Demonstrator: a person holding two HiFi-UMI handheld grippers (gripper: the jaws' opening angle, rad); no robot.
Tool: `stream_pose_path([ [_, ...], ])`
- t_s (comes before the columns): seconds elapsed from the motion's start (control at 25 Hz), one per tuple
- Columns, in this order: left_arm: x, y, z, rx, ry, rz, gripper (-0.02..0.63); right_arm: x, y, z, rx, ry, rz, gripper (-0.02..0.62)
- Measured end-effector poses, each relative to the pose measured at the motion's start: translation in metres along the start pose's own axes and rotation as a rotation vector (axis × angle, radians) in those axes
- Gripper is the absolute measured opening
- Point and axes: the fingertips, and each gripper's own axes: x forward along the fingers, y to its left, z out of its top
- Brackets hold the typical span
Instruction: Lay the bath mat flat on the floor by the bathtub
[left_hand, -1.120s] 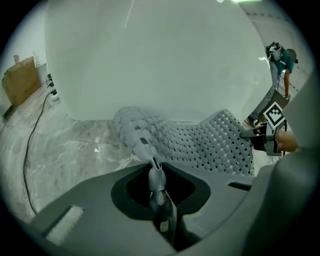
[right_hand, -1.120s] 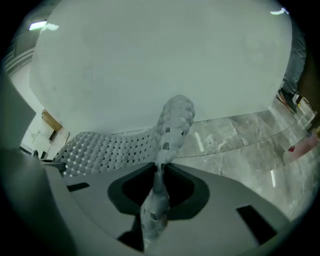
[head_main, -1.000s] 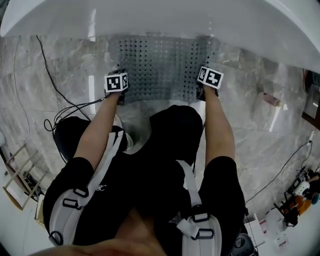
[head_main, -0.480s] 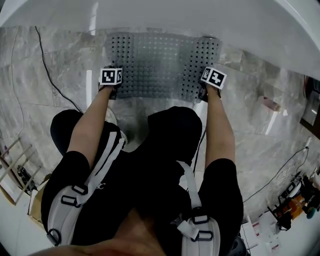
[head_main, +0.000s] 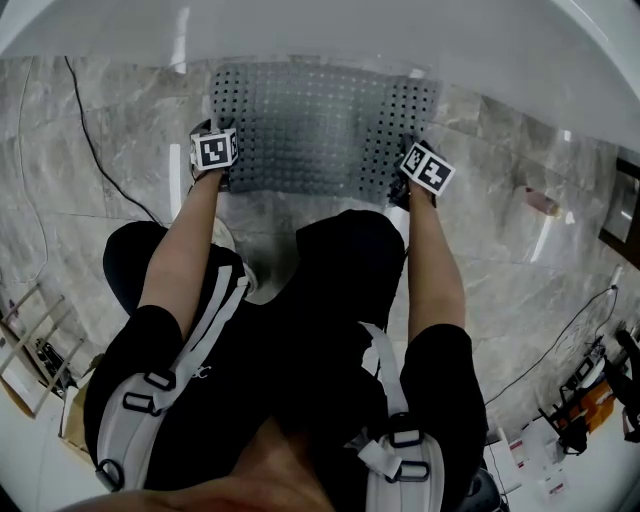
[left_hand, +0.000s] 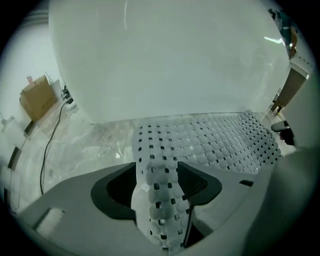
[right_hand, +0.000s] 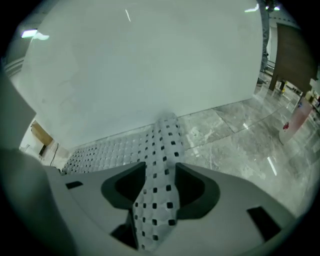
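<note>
A grey perforated bath mat (head_main: 310, 125) lies spread on the marble floor against the white bathtub (head_main: 350, 30). My left gripper (head_main: 225, 165) is at the mat's near-left corner and my right gripper (head_main: 405, 178) at its near-right corner. In the left gripper view, a fold of the mat (left_hand: 210, 142) runs between the jaws of the left gripper (left_hand: 156, 167), which are opening, with a dark gap beside the fold. In the right gripper view, the mat's corner (right_hand: 165, 145) lies loosely between the wide jaws of the right gripper (right_hand: 160, 170).
A black cable (head_main: 95, 150) runs over the floor at the left, near a wooden rack (head_main: 30, 350). A pink bottle (head_main: 540, 203) lies on the floor at the right. A cardboard box (left_hand: 37, 97) stands far left. The person's knees are just behind the mat.
The mat has come down flatter and closer to the tub. Both grippers have shifted forward with its near corners, the left one slightly outward.
</note>
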Motion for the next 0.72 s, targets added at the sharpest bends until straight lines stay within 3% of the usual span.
stream_pose_path([
  [0.08,-0.015,0.002,0.023,0.031,-0.079,-0.006,0.245,-0.016,0.015,0.018,-0.029,-0.065,0.018,0.169],
  [0.16,-0.046,-0.001,0.054,0.068,-0.153,-0.027,0.003,-0.039,0.034,0.036,-0.108,-0.108,0.011,0.008],
  [0.28,-0.118,-0.009,0.104,0.041,-0.241,-0.122,0.003,-0.096,0.086,0.068,-0.242,-0.139,0.052,0.006],
  [0.4,-0.209,-0.006,0.144,-0.108,-0.316,-0.157,0.003,-0.178,0.158,0.107,-0.337,-0.183,0.141,0.006],
  [0.56,-0.348,0.0,0.205,-0.055,-0.414,-0.141,0.003,-0.309,0.249,0.182,-0.353,-0.337,0.226,0.005],
  [0.72,-0.505,0.007,0.282,-0.043,-0.529,-0.169,0.003,-0.461,0.318,0.262,-0.367,-0.487,0.254,0.005],
])
